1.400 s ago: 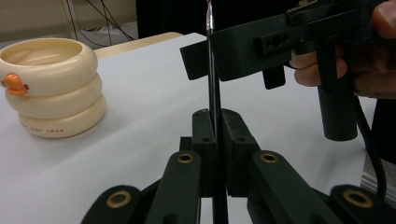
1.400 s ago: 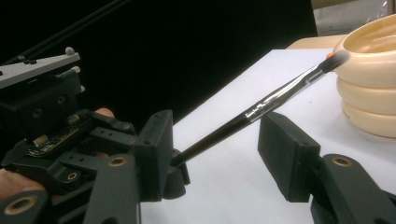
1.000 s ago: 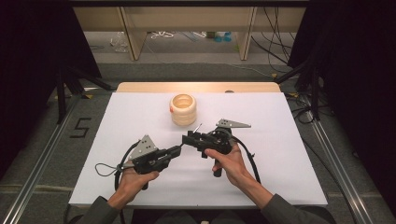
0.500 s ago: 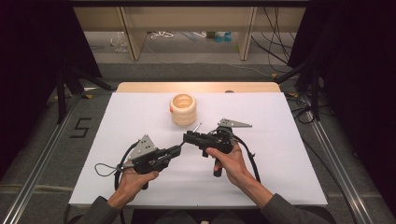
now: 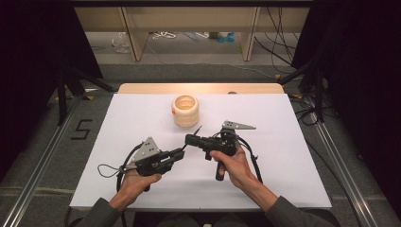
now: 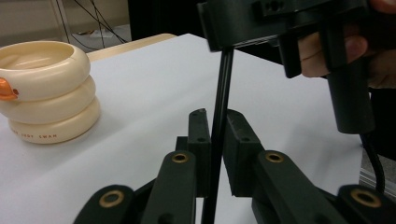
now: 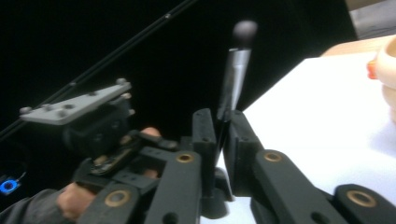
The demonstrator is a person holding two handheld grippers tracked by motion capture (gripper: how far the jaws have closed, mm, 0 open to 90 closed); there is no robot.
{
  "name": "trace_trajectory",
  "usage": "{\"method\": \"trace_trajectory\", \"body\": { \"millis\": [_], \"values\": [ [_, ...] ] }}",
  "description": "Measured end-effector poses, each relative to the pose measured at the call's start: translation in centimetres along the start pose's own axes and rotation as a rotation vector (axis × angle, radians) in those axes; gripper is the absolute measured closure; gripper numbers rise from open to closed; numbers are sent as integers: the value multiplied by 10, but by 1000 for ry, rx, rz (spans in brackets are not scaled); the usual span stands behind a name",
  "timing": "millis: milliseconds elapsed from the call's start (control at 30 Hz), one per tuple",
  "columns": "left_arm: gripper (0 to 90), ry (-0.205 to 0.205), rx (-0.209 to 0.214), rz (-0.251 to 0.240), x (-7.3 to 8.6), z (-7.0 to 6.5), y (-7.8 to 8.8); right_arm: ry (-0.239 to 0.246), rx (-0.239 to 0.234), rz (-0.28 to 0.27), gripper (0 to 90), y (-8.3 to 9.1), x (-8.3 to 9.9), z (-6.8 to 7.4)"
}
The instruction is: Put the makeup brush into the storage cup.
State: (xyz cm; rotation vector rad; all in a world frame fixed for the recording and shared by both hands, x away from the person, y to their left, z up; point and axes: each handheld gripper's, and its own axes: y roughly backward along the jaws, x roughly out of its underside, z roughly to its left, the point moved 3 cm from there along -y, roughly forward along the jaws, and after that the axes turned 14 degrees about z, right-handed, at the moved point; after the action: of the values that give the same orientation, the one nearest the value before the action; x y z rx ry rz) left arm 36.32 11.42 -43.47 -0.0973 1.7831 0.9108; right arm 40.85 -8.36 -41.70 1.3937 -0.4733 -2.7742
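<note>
High view, left to right: the left gripper (image 5: 181, 152) sits just in front of the stacked cream rings (image 5: 185, 110) on the white table (image 5: 293, 142), and the right gripper (image 5: 189, 139) meets it tip to tip, both nearer the person than the rings. Between them runs a thin black brush (image 5: 194, 135), slanting up toward the rings. In the left gripper view its jaws are nearly closed around the brush's dark handle (image 6: 219, 107). In the right gripper view that gripper's jaws, which have just been closing, pinch the same handle, with the silver ferrule and blurred tip (image 7: 244, 30) standing beyond them; whether bristles are there I can't quite tell. This looks like a handover. To do it well, keep both hands still, confirm the right jaws grip squarely, and ease the left jaws apart before drawing away along the handle.
</note>
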Motion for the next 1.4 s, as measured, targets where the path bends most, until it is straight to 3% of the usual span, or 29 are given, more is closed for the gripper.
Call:
{"method": "trace_trajectory", "body": {
  "millis": [100, 367, 600, 800, 900, 1100, 1233, 1267, 1400],
  "values": [
    [785, 7, 10, 6, 0, 0, 0, 28, 6, 5, 858, 0, -1, 1],
    [558, 1, 8, 10, -1, -2, 2, 101, 52, 45, 858, 2, -3, 7],
    [413, 20, 3, 23, 1, -1, 3, 178, 128, 77, 858, 7, -7, 5],
    [313, 24, -13, 47, 4, 2, 5, 203, 174, 99, 858, 12, -11, 1],
    [276, 50, -21, 48, 6, 3, 6, 215, 193, 96, 858, 15, -14, -2],
    [163, 45, -55, 66, 10, 3, 7, 240, 252, 109, 857, 21, -20, -9],
    [161, 40, -68, 71, 13, 4, 9, 268, 292, 120, 857, 24, -27, -14],
    [160, 21, -71, 73, 13, 6, 9, 264, 289, 111, 858, 24, -28, -15],
    [159, 37, -80, 71, 17, 7, 11, 269, 316, 113, 858, 25, -33, -21]
  ]
}}
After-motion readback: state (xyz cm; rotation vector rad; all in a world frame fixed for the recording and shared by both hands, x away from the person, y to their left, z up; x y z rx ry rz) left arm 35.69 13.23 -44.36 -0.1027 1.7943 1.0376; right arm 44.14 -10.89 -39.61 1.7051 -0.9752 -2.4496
